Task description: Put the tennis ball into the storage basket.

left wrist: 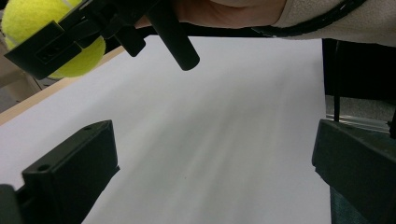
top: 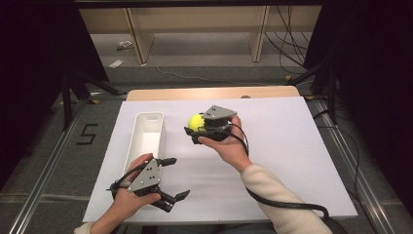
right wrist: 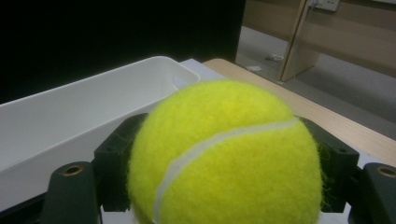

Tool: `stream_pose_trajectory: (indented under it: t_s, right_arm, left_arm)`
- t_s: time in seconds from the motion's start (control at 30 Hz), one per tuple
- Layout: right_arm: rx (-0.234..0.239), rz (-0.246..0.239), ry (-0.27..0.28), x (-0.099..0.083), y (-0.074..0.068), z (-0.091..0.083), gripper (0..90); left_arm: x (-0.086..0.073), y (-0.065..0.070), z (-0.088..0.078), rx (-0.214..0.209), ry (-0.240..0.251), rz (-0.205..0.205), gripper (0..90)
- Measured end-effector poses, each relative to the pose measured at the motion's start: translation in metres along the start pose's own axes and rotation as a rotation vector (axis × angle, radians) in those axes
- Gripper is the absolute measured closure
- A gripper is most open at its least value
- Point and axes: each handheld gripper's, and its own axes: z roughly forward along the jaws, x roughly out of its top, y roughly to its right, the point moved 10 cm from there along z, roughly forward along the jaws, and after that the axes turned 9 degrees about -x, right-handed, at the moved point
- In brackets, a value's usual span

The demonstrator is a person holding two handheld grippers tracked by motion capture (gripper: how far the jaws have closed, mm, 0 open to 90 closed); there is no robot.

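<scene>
A yellow tennis ball [top: 196, 122] is clamped between the jaws of my right gripper [top: 194, 129], a little above the white sheet near the table's middle. Up close in the right gripper view the tennis ball [right wrist: 224, 154] sits between the two black jaws. A long white bin [top: 146, 137] lies just left of the ball; the white bin [right wrist: 70, 116] shows beyond it in that view. My left gripper [top: 176, 178] is open near the front edge, jaws wide apart over bare sheet. In the left gripper view the tennis ball [left wrist: 70, 46] and the right gripper [left wrist: 70, 39] appear at upper left.
A white sheet [top: 282, 146] covers the table, with a wooden strip [top: 214, 92] at its far edge. A black cable [top: 282, 202] trails from the right gripper along the sleeve. Floor, wooden furniture legs and cables lie beyond the table.
</scene>
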Motion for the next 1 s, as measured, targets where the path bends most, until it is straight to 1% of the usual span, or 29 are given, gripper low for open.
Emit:
stream_pose_trajectory:
  t_s: [0.4,1.0]
  right_arm:
    - [0.017,-0.006,0.016,0.006,-0.009,-0.002,26.3]
    - [0.037,-0.008,0.013,0.006,-0.017,-0.002,26.3]
  left_arm:
    - [0.000,0.000,0.000,-0.001,-0.002,0.001,0.0]
    - [0.000,0.000,0.000,-0.001,-0.001,0.004,0.0]
